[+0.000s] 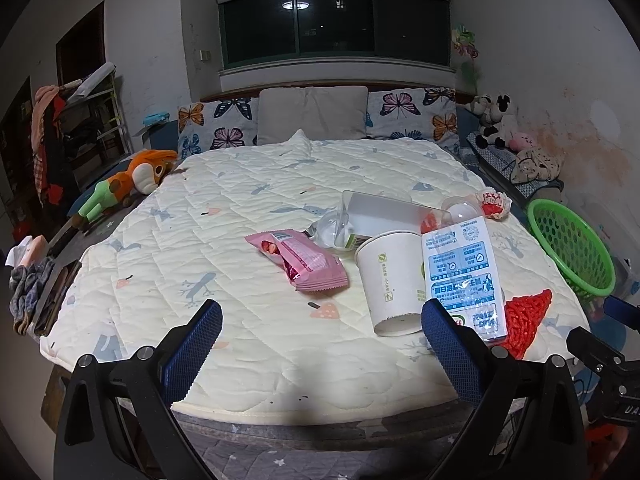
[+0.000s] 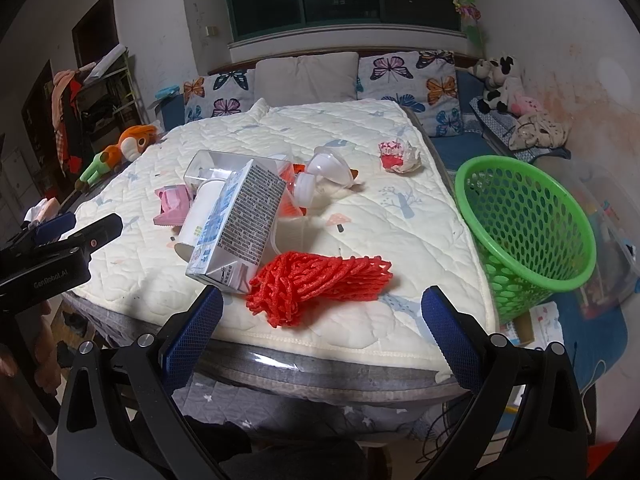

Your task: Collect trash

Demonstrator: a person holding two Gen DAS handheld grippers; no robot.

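Note:
Trash lies on the quilted bed (image 1: 224, 216). A pink snack wrapper (image 1: 298, 260), a tipped paper cup (image 1: 390, 280), a blue-and-white carton (image 1: 464, 272), a red foam net (image 1: 524, 320), clear plastic cups (image 1: 334, 230), a clear box (image 1: 384, 212) and a crumpled red-and-white wrapper (image 1: 494, 202) show in the left wrist view. My left gripper (image 1: 322, 344) is open over the bed's near edge, just short of the cup. My right gripper (image 2: 322, 330) is open just in front of the red foam net (image 2: 320, 280), beside the carton (image 2: 236, 228).
A green mesh basket (image 2: 528, 232) stands tilted at the bed's right edge. Butterfly pillows (image 1: 216, 126) and a grey pillow (image 1: 312, 114) line the headboard. An orange plush toy (image 1: 128, 180) lies left of the bed. Stuffed animals (image 2: 504, 84) fill the right corner.

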